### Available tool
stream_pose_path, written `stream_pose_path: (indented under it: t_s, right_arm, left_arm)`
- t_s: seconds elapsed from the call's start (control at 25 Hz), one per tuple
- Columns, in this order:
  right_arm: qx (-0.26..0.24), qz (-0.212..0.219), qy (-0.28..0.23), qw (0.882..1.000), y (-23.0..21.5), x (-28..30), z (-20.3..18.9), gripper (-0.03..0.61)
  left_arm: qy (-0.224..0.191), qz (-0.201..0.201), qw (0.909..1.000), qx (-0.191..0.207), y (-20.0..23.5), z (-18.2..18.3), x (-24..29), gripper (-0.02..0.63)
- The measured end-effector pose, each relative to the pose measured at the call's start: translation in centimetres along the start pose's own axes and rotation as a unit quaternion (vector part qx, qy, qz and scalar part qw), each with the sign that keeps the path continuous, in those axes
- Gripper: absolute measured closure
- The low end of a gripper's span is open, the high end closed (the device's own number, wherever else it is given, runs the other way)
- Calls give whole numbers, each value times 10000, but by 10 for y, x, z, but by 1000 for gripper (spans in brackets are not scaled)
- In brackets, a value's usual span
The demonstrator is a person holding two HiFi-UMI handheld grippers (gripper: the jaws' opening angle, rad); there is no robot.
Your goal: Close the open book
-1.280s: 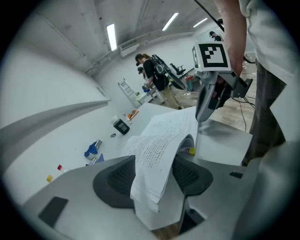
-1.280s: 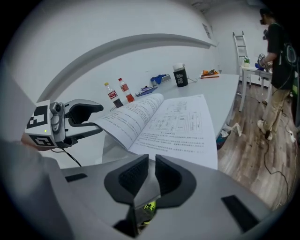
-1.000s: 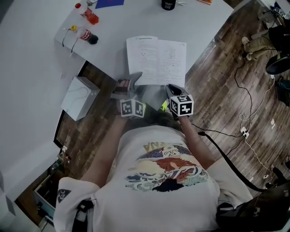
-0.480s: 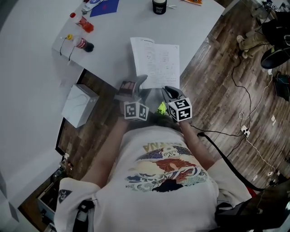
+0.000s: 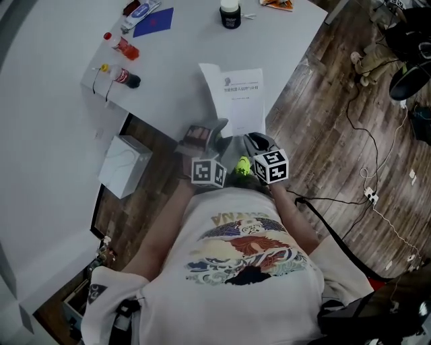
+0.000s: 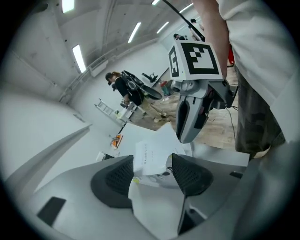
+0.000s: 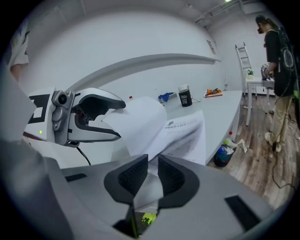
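The thin white book (image 5: pixel 234 101) lies on the grey table (image 5: pixel 60 135) near its front edge, folded over with a printed front page showing. My left gripper (image 5: pixel 214 129) is at the book's near left corner. In the left gripper view its jaws stand apart around a loose curl of page (image 6: pixel 150 157). My right gripper (image 5: pixel 254 140) is at the near right corner, shut on the book's near edge (image 7: pixel 183 133). The pads (image 7: pixel 171 173) pinch white paper. The right gripper view also shows the left gripper (image 7: pixel 110 119) with the page curling up from it.
A black jar (image 5: pixel 230 13), a blue sheet (image 5: pixel 153 21) and small bottles (image 5: pixel 124 77) stand at the table's far side. A white box (image 5: pixel 124 165) sits on the wooden floor at left. Cables (image 5: pixel 363 148) run over the floor at right. A person (image 7: pixel 281 56) stands far right.
The book lay open with two pages showing; its left half has swung over to the right and it now shows one front page. My left gripper moved right and up with the page.
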State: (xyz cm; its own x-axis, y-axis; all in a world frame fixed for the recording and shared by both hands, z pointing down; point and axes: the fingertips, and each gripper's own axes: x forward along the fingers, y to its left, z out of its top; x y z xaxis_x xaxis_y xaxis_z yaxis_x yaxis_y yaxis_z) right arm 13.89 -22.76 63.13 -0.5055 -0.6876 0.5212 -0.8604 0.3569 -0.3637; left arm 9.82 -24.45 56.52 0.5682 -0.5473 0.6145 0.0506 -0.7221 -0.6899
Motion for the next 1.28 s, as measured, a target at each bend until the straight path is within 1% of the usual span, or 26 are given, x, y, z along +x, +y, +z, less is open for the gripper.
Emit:
stream_pose_path:
  t_s: [0.12, 0.24, 0.36, 0.44, 0.56, 0.6, 0.68, 0.72, 0.76, 0.8, 0.84, 0.88, 0.92, 1.04, 1.08, 1.12, 1.16, 1.28]
  right_arm:
    - [73, 8, -49, 10000, -1, -6, 1, 525]
    - [124, 39, -70, 9999, 0, -14, -2, 525]
    - [172, 29, -69, 9998, -2, -20, -7, 525]
    - [194, 15, -104, 9998, -4, -22, -6, 525]
    - [129, 35, -200, 9997, -5, -25, 1, 525]
    - [79, 54, -229, 9997, -5, -25, 5, 525]
    - [-20, 101, -267, 9996, -3, -25, 11, 525]
    - [-57, 127, -284, 9995, -2, -25, 14, 525]
    - [-90, 159, -304, 9994, -1, -24, 17, 525]
    - [-126, 196, -325, 9992, 1, -24, 21, 525]
    - [-167, 238, -347, 9990, 3, -23, 24, 525]
    - [-210, 282, -372, 9987, 5, -21, 29, 525]
    - [-256, 325, -400, 9983, 8, -20, 33, 526]
    - [-412, 442, -490, 9970, 15, -17, 49, 526]
    - [-471, 476, -521, 9964, 17, -17, 54, 526]
    - [-539, 502, -544, 9958, 18, -16, 59, 526]
    - [-618, 515, -554, 9952, 19, -15, 63, 526]
    - [-859, 472, -564, 9936, 20, -17, 72, 537]
  left_arm:
    - [10, -24, 10000, -13, 2, 5, -3, 370]
    - [-160, 26, 9998, 118, 6, 20, -9, 370]
    - [-335, 35, 9994, -9, 7, 31, -10, 370]
    - [-397, 14, 9987, -328, 7, 31, -7, 370]
    - [-509, 52, 9926, -1097, 11, 27, -6, 370]
    - [-522, 106, 9909, -1237, 14, 26, -6, 371]
    - [-549, 226, 9885, -1388, 21, 24, -9, 371]
    - [-594, 265, 9859, -1544, 24, 24, -11, 371]
    - [-666, 285, 9810, -1799, 28, 23, -13, 372]
    - [-770, 291, 9735, -2135, 32, 22, -15, 377]
    - [-908, 295, 9634, -2504, 36, 21, -17, 399]
    - [-1076, 307, 9519, -2853, 39, 21, -21, 469]
    - [-1259, 328, 9399, -3158, 41, 22, -24, 593]
    - [-1689, 290, 9009, -3987, 44, 22, -31, 603]
    - [-1761, 240, 8878, -4245, 43, 20, -31, 603]
    - [-1795, 203, 8769, -4454, 42, 16, -29, 603]
    - [-1805, 188, 8685, -4613, 42, 11, -27, 603]
    - [-1826, 215, 8473, -4982, 44, 2, -24, 602]
